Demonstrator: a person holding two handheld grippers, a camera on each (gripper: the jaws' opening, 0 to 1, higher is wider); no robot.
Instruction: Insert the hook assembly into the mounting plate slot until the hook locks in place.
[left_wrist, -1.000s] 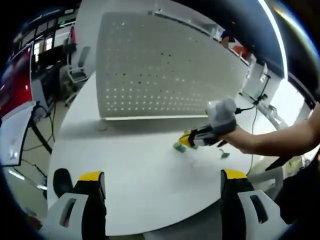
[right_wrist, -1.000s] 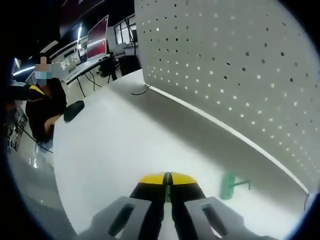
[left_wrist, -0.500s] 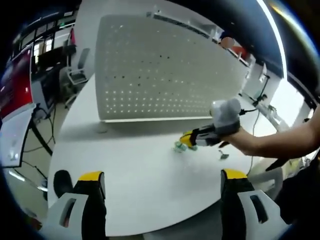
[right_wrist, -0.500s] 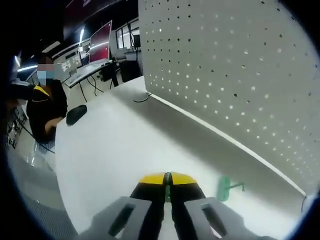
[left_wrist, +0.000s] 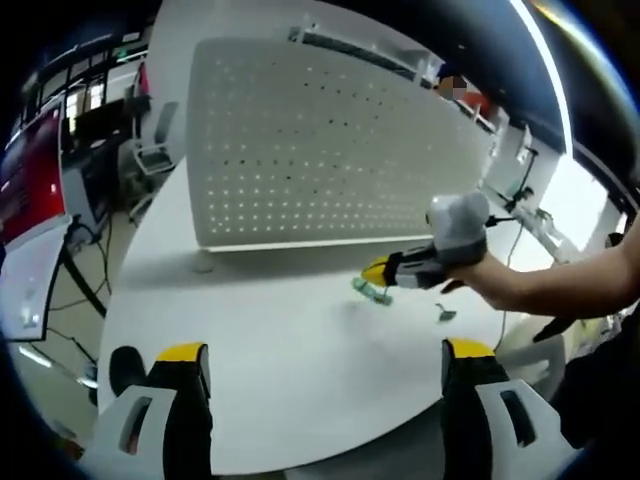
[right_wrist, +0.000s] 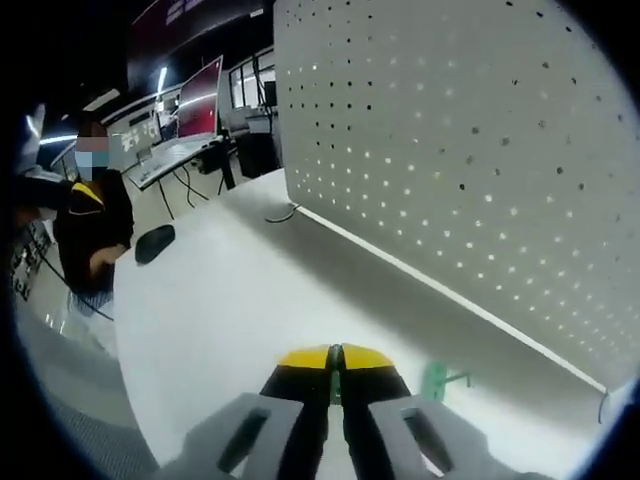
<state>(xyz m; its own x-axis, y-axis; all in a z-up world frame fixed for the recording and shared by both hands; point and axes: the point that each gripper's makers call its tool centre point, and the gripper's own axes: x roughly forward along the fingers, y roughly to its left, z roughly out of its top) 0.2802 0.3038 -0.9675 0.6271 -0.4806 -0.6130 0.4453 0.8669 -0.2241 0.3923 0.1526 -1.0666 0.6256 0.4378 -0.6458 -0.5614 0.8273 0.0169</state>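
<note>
With the left gripper spread wide over the white table and the right gripper pinched closed, a green hook lies before the upright white pegboard, monitors beyond.

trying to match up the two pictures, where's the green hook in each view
Left gripper view: the green hook lies on the white table, right of centre, just under the tip of the right gripper.
Right gripper view: low and right of centre, on the table beside that gripper's shut jaws.
Shared landmark: the white pegboard standing behind the hook.
</note>
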